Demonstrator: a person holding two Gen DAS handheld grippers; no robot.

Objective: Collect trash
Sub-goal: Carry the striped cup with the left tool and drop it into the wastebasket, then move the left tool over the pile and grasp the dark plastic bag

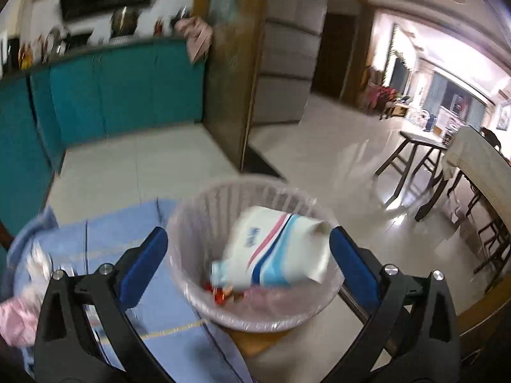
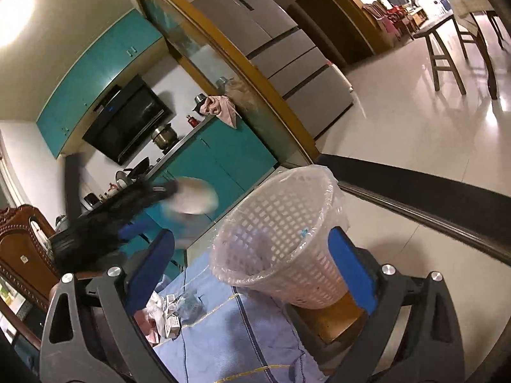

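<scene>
A white lattice wastebasket (image 1: 204,290) with a clear liner stands on a wooden block beside the blue cloth. My left gripper (image 1: 247,236) hangs open over its mouth. A white packet (image 1: 274,252) with blue and red stripes lies blurred and tilted between the pads, with a wide gap to the left pad, above red scraps in the bottom. In the right wrist view my right gripper (image 2: 250,236) is open and empty, with the wastebasket (image 2: 281,239) just beyond its fingers. The blurred left gripper (image 2: 153,207) and packet (image 2: 194,201) show at upper left there.
Small cartons and crumpled wrappers (image 2: 169,316) lie on the blue cloth (image 2: 230,335). A pink bag (image 1: 16,319) sits at the cloth's left edge. Teal cabinets (image 1: 127,89) and a fridge (image 2: 287,54) stand behind. Wooden benches (image 1: 412,159) and a table are to the right on the tiled floor.
</scene>
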